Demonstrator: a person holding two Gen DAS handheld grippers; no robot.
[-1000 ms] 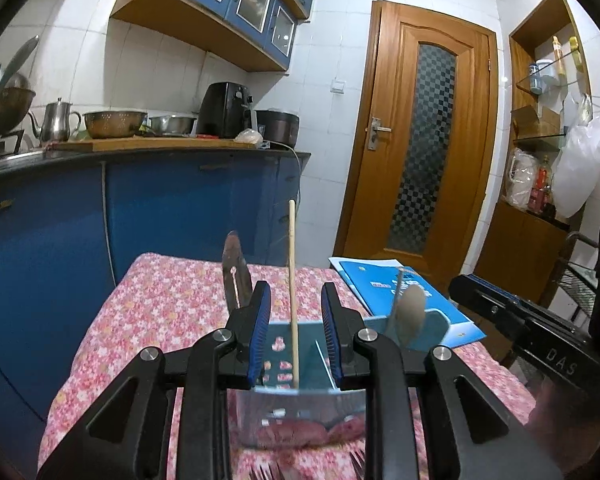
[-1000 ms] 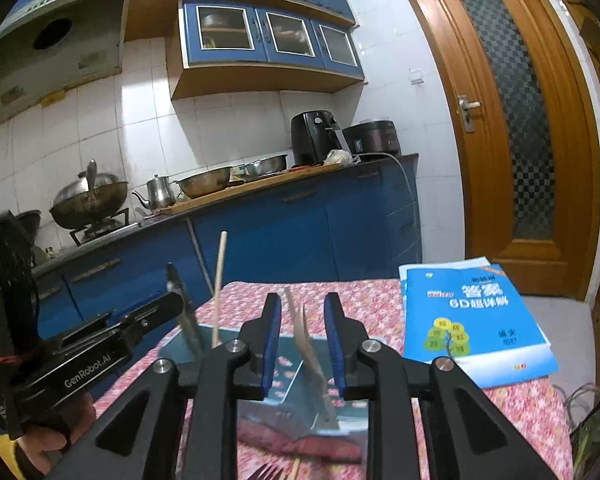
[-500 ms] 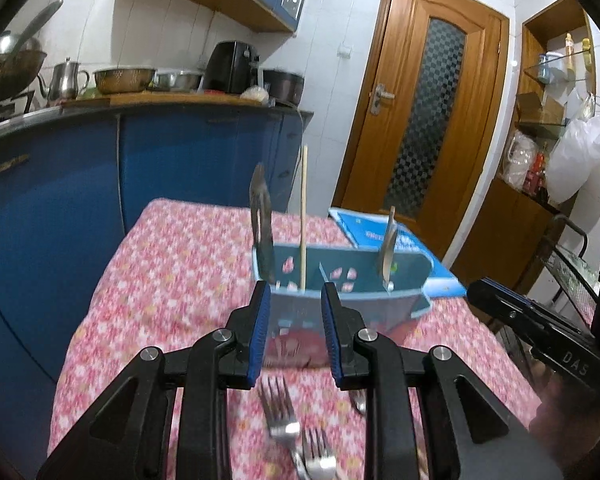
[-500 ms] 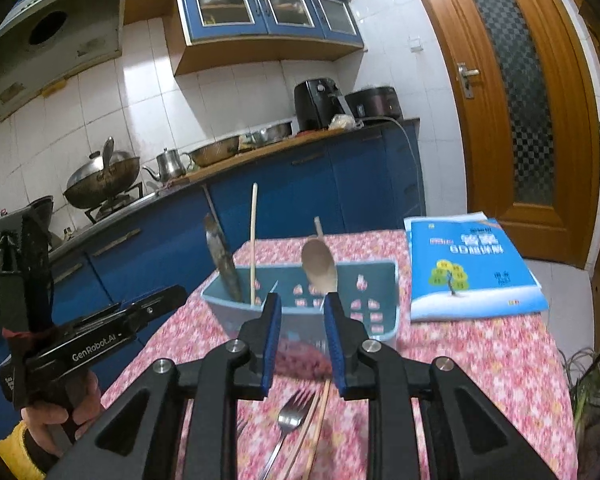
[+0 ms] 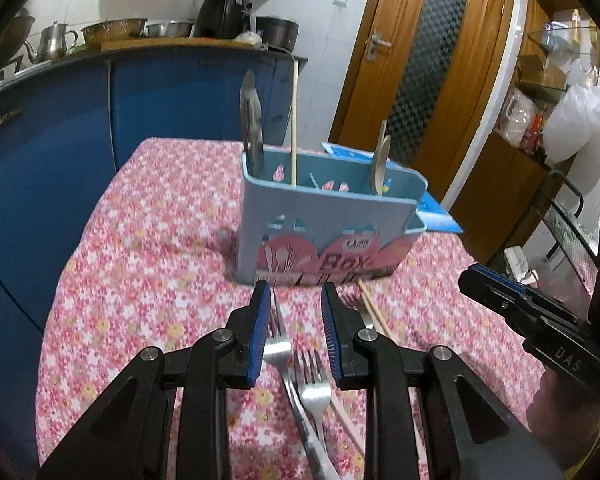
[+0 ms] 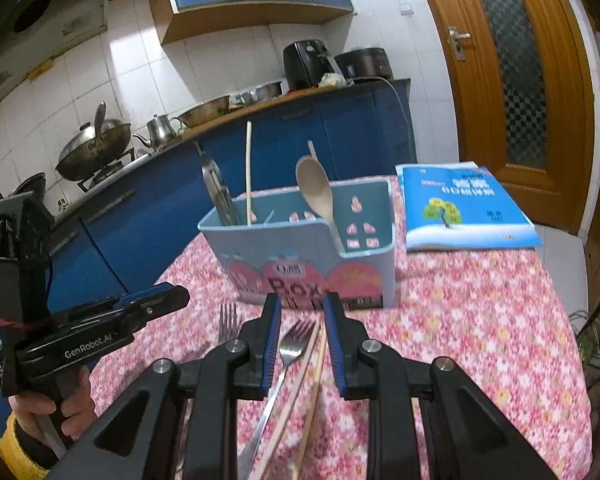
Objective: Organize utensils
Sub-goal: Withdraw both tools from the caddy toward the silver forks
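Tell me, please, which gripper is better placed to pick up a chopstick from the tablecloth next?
The right gripper: its open jaws frame the chopsticks. The left gripper stands over two forks instead.

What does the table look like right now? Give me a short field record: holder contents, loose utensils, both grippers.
holder: blue utensil box, upright on the floral tablecloth
in holder: wooden spoon, one chopstick, one metal utensil
loose on cloth: forks, chopsticks, in front of the box
left gripper: open, empty, over forks
right gripper: open, empty, over a fork and chopsticks
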